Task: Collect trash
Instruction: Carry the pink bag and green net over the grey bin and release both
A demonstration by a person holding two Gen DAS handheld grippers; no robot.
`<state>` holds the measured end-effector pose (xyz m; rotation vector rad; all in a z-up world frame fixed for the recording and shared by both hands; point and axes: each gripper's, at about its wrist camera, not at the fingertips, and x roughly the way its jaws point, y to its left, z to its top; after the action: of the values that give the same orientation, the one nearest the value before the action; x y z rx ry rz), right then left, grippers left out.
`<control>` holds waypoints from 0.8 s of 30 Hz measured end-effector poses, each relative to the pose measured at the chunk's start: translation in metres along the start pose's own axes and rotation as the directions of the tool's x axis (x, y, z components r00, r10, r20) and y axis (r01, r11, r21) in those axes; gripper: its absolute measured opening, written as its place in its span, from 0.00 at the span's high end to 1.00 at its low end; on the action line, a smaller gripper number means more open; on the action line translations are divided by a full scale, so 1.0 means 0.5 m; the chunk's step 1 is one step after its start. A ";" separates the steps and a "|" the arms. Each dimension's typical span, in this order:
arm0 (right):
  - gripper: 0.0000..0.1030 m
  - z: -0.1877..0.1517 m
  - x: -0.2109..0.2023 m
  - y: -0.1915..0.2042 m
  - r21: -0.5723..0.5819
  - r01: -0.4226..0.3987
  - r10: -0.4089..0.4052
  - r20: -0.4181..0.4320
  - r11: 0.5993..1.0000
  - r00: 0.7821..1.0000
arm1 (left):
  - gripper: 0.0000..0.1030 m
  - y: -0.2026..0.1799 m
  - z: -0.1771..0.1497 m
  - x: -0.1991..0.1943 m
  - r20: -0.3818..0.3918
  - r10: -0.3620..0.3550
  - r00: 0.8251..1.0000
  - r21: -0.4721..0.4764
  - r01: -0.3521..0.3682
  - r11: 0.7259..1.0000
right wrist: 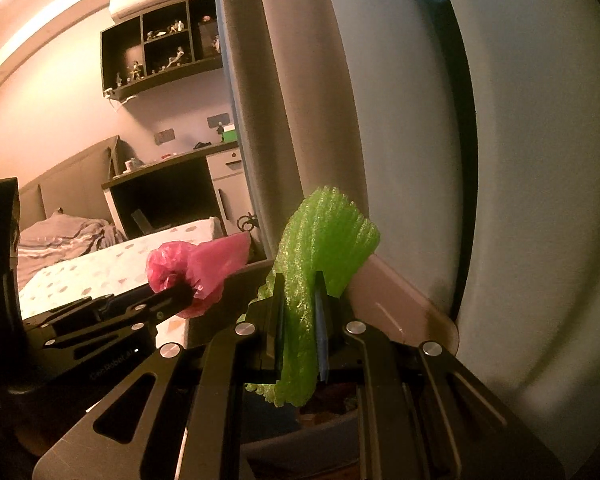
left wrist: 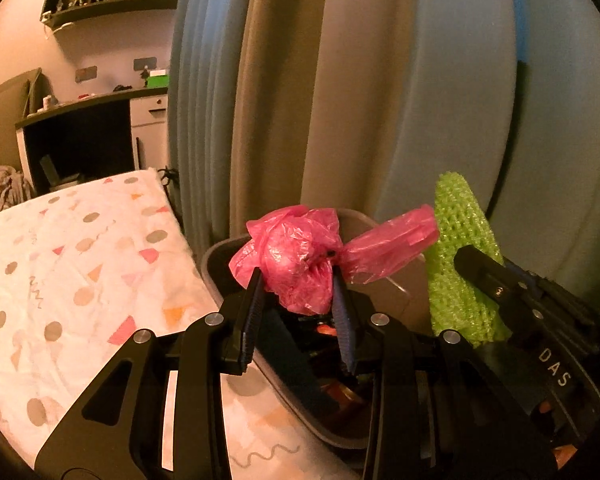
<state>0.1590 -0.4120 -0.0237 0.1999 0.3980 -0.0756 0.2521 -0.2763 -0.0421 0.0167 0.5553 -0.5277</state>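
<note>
only "das" reads on the right gripper [left wrist: 466,258], pinching green foam net [right wrist: 300,312]; left gripper [left wrist: 296,284] pinches pink bag [left wrist: 296,256].

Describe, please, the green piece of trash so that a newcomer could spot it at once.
Start at the grey bin beside the patterned bed. Above it, the right gripper pinches a bright green foam net. Its ribbed mesh sets it apart from the crinkly pink plastic bag alongside.

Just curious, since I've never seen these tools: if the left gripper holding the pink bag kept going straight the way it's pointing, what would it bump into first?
Probably the far rim of the grey bin just beyond the pink bag held by the left gripper, then the curtain behind; depth is hard to judge.
</note>
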 end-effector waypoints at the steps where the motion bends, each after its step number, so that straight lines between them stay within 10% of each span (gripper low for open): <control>1: 0.87 0.004 0.006 0.002 0.001 0.001 -0.001 -0.003 1.000 1.000 | 0.69 -0.001 -0.001 0.005 -0.002 -0.004 1.000 0.001 0.004 1.000; 17: 0.86 0.017 0.055 0.001 0.019 0.013 -0.013 -0.045 1.000 0.999 | 0.66 -0.001 -0.014 0.058 -0.036 -0.109 0.993 -0.039 0.108 0.993; 24: 0.78 0.017 0.068 -0.007 0.033 0.009 -0.007 -0.056 0.999 0.998 | 0.29 0.013 -0.018 0.064 -0.040 -0.150 0.988 -0.054 0.147 0.988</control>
<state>0.1933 -0.4182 -0.0301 0.2332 0.4534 -0.0847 0.2736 -0.2843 -0.0669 -0.0625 0.6162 -0.6595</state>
